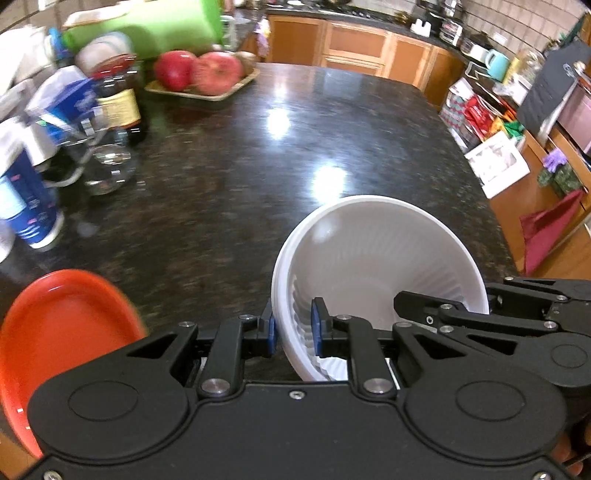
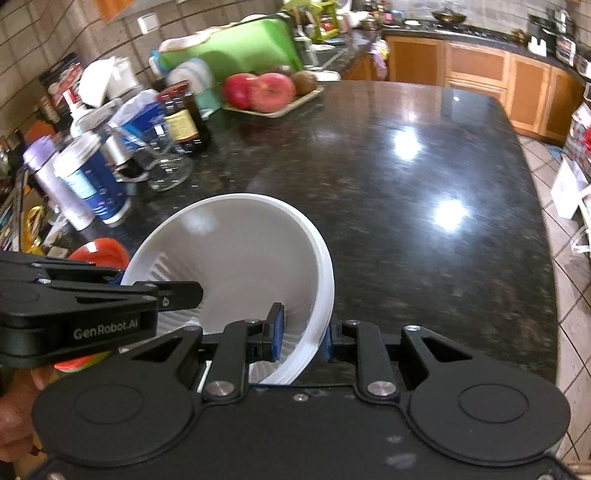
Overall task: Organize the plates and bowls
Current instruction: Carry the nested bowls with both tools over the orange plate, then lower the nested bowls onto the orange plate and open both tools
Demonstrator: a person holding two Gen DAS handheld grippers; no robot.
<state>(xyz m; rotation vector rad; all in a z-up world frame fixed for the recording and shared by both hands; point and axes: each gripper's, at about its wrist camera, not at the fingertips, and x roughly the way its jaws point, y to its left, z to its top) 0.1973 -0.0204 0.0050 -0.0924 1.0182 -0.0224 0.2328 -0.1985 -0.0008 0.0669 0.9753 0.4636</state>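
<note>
A stack of white ribbed bowls [image 1: 380, 258] is held tilted above the dark granite counter [image 1: 258, 155]. My left gripper [image 1: 293, 332] is shut on the stack's left rim. My right gripper [image 2: 301, 338] is shut on the stack's right rim; the bowls [image 2: 236, 251] fill the middle of the right wrist view. The right gripper also shows at the right of the left wrist view [image 1: 480, 317]. An orange plate [image 1: 62, 332] lies at the lower left, by the left gripper, and shows partly behind the left gripper in the right wrist view [image 2: 99, 251].
At the counter's left stand bottles [image 1: 118, 99], a glass mug [image 1: 107, 166] and blue canisters [image 1: 26, 199]. A tray of apples [image 1: 199, 77] sits at the back left, before a green container [image 1: 147, 26]. The counter's right edge drops to boxes and bags on the floor [image 1: 495, 162].
</note>
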